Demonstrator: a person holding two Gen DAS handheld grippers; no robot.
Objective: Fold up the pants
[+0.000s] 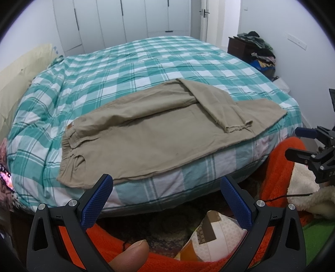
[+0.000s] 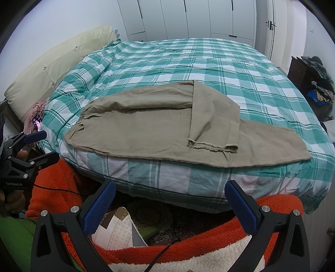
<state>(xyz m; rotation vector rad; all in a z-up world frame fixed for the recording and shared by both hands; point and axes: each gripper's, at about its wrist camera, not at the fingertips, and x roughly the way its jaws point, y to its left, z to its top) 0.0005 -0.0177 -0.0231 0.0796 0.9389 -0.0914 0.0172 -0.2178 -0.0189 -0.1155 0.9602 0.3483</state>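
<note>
Pants laid along the bed edge, within easy reach for folding.
Beige cotton pants [image 1: 159, 134] are spread on the green-checked bed [image 1: 129, 69]; left claw [image 1: 165, 200] and right claw [image 2: 169, 205] are held wide open, empty, below the bed edge.

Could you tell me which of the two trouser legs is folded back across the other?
The far leg of the khaki cotton pants: it doubles back, its frayed hem resting atop the flat near leg.

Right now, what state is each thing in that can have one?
pants: flat on the bed, far leg's end folded back across the near leg, not yet fully folded.
left tool: open, empty, off the bed edge.
right tool: open, empty, off the bed edge.
checked cover: spread, rumpled near the headboard.
wardrobe doors: shut.
clothes pile: unfolded heap on the dark cabinet.
</note>
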